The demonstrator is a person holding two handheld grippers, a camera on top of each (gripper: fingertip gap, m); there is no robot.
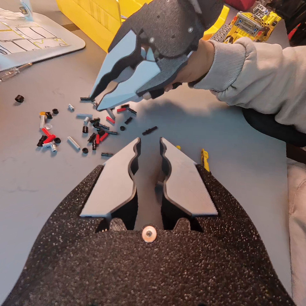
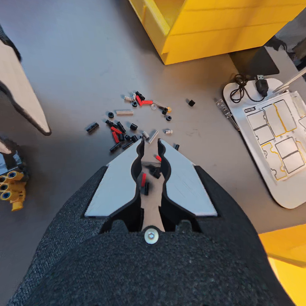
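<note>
1. Right gripper (image 1: 96, 105) is tipped down into the scattered pins (image 1: 99, 127) on the grey worktop (image 1: 198, 125), fingers apart (nothing gripped).
2. Left gripper (image 1: 150, 140) hovers near a lone black pin (image 1: 149, 130), fingers apart.
3. Yellow bin (image 2: 215, 33) stands beyond the pins.

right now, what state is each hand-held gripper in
Left hand-held gripper: open, holding nothing, above bare table.
Right hand-held gripper: open, holding nothing, tips low over the loose pins.
</note>
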